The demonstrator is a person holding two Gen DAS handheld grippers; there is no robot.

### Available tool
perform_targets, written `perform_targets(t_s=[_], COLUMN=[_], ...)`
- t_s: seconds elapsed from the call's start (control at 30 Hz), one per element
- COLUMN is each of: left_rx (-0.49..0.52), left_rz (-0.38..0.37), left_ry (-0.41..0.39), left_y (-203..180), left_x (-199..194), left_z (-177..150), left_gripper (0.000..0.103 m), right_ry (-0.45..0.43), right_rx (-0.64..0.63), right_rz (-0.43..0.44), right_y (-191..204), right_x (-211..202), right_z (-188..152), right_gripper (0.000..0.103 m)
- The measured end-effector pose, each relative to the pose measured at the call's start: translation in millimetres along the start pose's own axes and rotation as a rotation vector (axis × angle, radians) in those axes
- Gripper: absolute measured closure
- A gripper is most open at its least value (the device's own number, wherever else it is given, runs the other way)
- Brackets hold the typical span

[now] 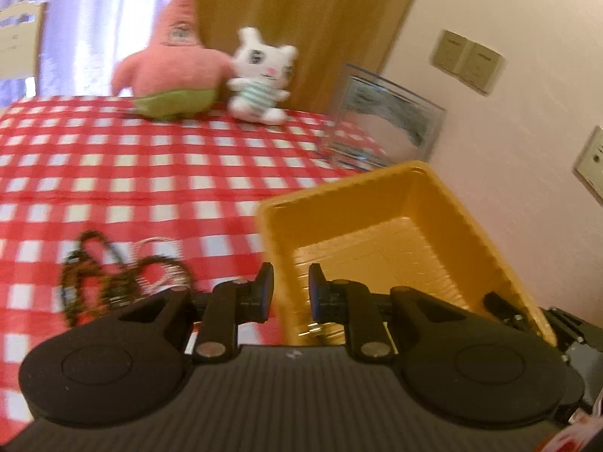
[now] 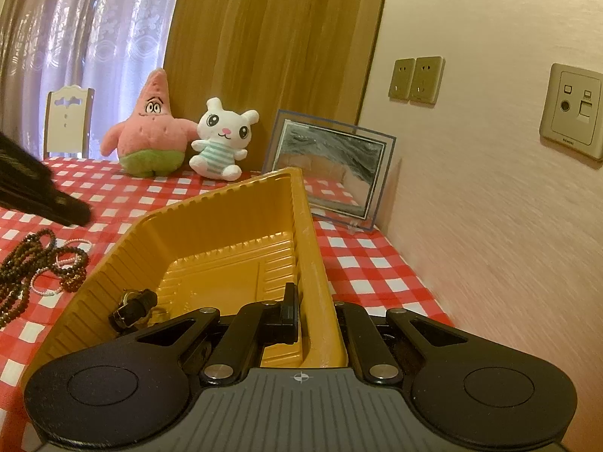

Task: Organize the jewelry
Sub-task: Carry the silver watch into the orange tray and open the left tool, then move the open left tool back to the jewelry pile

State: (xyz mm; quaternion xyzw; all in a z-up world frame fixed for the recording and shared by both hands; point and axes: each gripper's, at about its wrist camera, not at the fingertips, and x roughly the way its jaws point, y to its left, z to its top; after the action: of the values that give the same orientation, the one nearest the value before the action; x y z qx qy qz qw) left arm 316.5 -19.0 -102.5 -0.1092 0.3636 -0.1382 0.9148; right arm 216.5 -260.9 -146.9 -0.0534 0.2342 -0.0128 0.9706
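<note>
1. Left wrist view: the left gripper point(image 1: 290, 286) has its jaws slightly spread with nothing between them, hanging over the near left wall of the yellow tray point(image 1: 380, 241). The dark bead necklaces point(image 1: 109, 275) lie on the checked tablecloth point(image 1: 150, 173) just to its left.
2. Right wrist view: the right gripper point(image 2: 312, 312) pinches the yellow tray's point(image 2: 226, 248) right wall. A black watch point(image 2: 133, 307) lies inside, left of the fingers; the bead necklaces point(image 2: 41, 267) lie further left, outside the tray.

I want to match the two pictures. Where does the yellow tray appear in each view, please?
Left wrist view: the yellow tray fills the lower right, just beyond the left gripper.
Right wrist view: the tray lies in the centre, and the right gripper is shut on its right wall.
Shared landmark: the pink star plush stands at the far edge of the checked tablecloth in both.
</note>
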Motion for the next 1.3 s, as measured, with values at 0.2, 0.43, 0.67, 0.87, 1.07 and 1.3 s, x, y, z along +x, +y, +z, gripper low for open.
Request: perform_targets(t_s=[0.2, 0.43, 0.67, 0.87, 1.07, 1.3], left_rx=[-0.046, -0.022, 0.008, 0.051, 0.087, 0.131], left_rz=[0.107, 0.197, 0.200, 0.181, 0.155, 0.139], left_ry=[0.031, 0.077, 0.113, 0.106, 0.109, 0.115], left_y=[39, 59, 58, 53, 49, 43], left_x=[-9, -18, -12, 0, 20, 52], left_z=[-12, -39, -52, -49, -42, -30], left_gripper=[0.087, 0.087, 0.087, 0.087, 0.087, 0.087], right_ry=[0.004, 0.007, 0.012, 0.010, 0.012, 0.021], right_rx=[-0.001, -0.005, -0.004, -0.006, 0.005, 0.016], right_rz=[-0.003, -0.006, -0.018, -0.031, -0.057, -0.086], right_y=[0, 0, 1, 1, -6, -16], right_x=[1, 2, 0, -1, 0, 4], right_z=[0, 0, -2, -3, -3, -1], right_gripper=[0.099, 0.099, 0.099, 0.099, 0.099, 0.099])
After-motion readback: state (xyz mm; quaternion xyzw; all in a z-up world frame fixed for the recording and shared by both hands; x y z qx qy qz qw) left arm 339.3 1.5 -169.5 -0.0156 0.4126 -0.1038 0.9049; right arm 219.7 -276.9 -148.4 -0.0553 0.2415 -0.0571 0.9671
